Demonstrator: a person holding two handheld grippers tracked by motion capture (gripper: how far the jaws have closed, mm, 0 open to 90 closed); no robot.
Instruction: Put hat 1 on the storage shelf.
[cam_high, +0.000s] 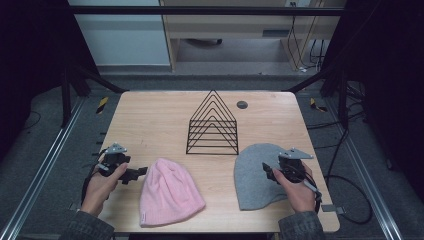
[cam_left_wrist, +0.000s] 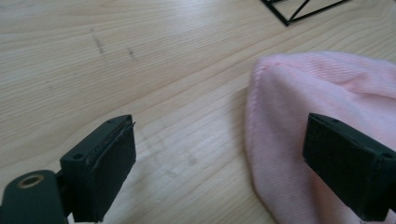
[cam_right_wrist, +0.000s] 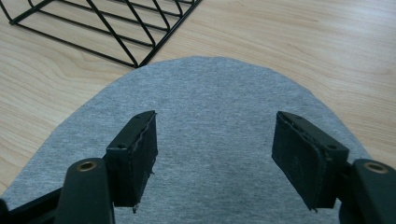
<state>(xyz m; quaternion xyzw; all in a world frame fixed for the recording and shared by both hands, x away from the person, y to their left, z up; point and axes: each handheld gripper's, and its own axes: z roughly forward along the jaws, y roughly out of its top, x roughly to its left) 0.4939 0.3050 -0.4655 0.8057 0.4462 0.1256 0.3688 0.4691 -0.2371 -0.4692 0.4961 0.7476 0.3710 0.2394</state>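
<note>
My left claw (cam_left_wrist: 215, 163) gaped empty, the pink beanie (cam_left_wrist: 327, 116) at three o'clock. My right claw (cam_right_wrist: 215, 158) hung open over the grey beanie (cam_right_wrist: 210, 93). I judged a low, square pinch best.

Count on the bench (cam_high: 150, 120):

Knit hats, two. One pink hat (cam_high: 169, 192) lying flat at the near left, one grey hat (cam_high: 255, 172) lying flat at the near right.

Wire racks, one. A black triangular rack (cam_high: 212, 125) stands at mid-bench, behind both hats.

Tongs, two sets. Left tongs (cam_high: 136, 173) just beside the pink hat, right tongs (cam_high: 267, 171) over the grey one.

Round dark disc (cam_high: 242, 104) near the far edge, one.
</note>
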